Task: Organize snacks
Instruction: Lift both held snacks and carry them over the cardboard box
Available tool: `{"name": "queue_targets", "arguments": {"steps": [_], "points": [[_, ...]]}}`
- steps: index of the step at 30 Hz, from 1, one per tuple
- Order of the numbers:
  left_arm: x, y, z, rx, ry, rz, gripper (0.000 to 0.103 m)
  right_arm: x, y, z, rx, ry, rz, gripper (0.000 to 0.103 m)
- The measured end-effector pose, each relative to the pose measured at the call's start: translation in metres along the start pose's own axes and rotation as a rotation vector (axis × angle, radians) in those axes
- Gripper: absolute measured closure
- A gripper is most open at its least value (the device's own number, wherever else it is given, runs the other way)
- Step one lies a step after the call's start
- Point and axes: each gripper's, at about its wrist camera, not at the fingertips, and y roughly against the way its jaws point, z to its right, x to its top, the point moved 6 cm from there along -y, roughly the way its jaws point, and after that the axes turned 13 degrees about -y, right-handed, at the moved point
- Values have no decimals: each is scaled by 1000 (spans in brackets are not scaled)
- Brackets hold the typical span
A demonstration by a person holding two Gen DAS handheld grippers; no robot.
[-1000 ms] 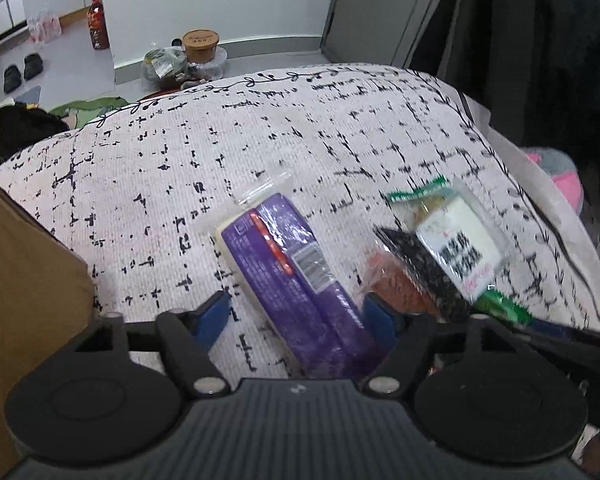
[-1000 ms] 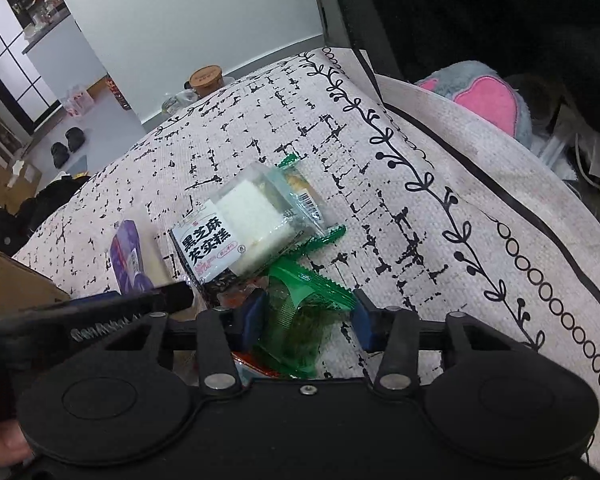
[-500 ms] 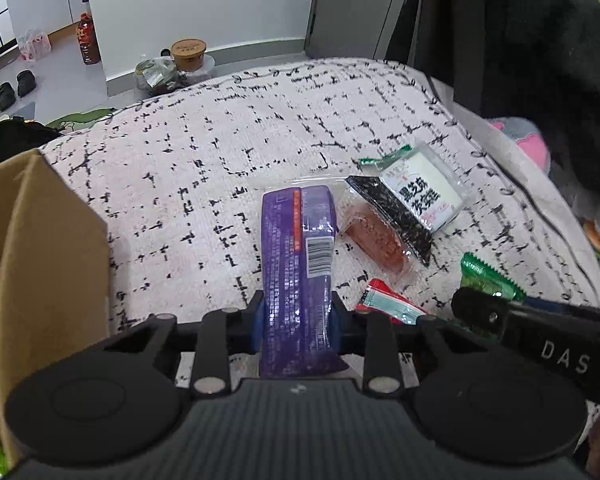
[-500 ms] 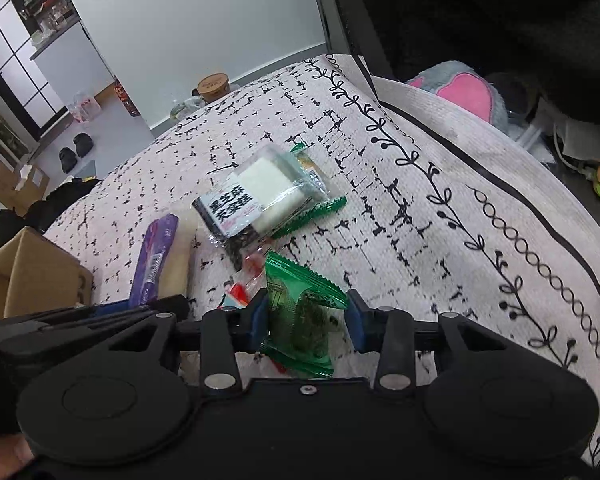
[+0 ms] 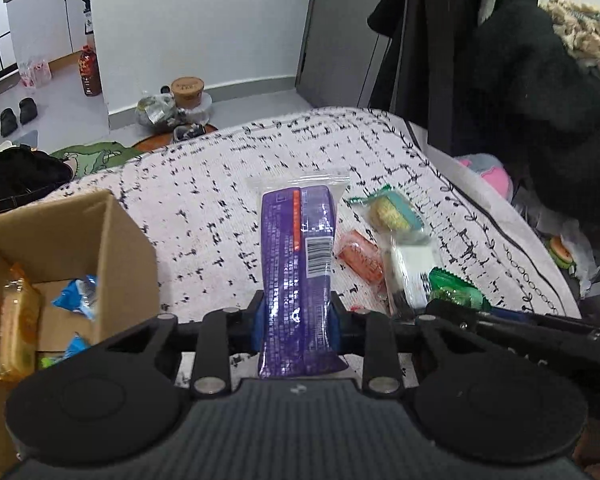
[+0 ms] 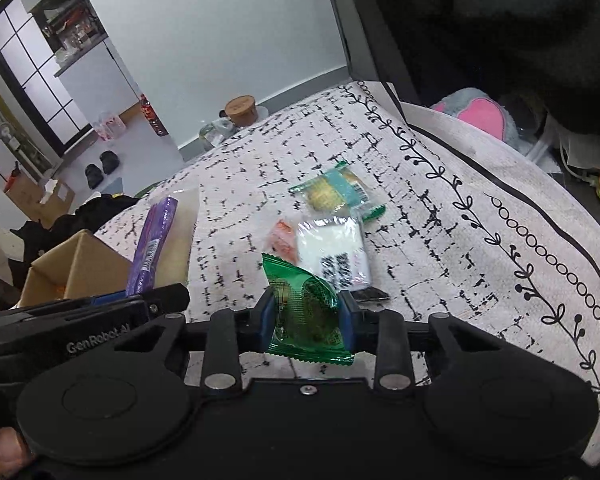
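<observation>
You hold two grippers over a bed covered in a white cloth [image 5: 204,200] with black dashes. Your left gripper [image 5: 296,312] is pinching a long purple snack pack [image 5: 298,264] between its blue pads, gripping it near its lower end so most of the pack sticks out ahead, clear of the cloth. Your right gripper [image 6: 307,314] is clamped on a small green snack packet [image 6: 306,312], also lifted off the cloth; its jaws have just been closing, with the packet between them.

At the near left stands an open cardboard box [image 5: 80,232]. Inside it you can make out a yellow-orange pack [image 5: 18,320] against the left wall and some blue wrappers [image 5: 78,294]. So part of the sorting looks done, if the box is where the snacks belong.

Still lying on the cloth, to the right of the purple pack, are three more snacks in a loose cluster: an orange-red packet [image 5: 360,256], a clear packet with a white block and black print [image 6: 334,252], and farther away a green-edged packet with a round yellow biscuit [image 6: 332,192]. They touch or overlap one another.

What seems left: carry both held packs left to the box, release them, then come back for the three on the cloth. The task appears roughly midway.
</observation>
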Motion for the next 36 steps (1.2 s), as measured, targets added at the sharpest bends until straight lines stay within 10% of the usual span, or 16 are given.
{"name": "queue_targets", "arguments": {"steps": [36], "points": [[-48,107,-122,148,120,91,74,-26,23,-127,181,98,36,72]]}}
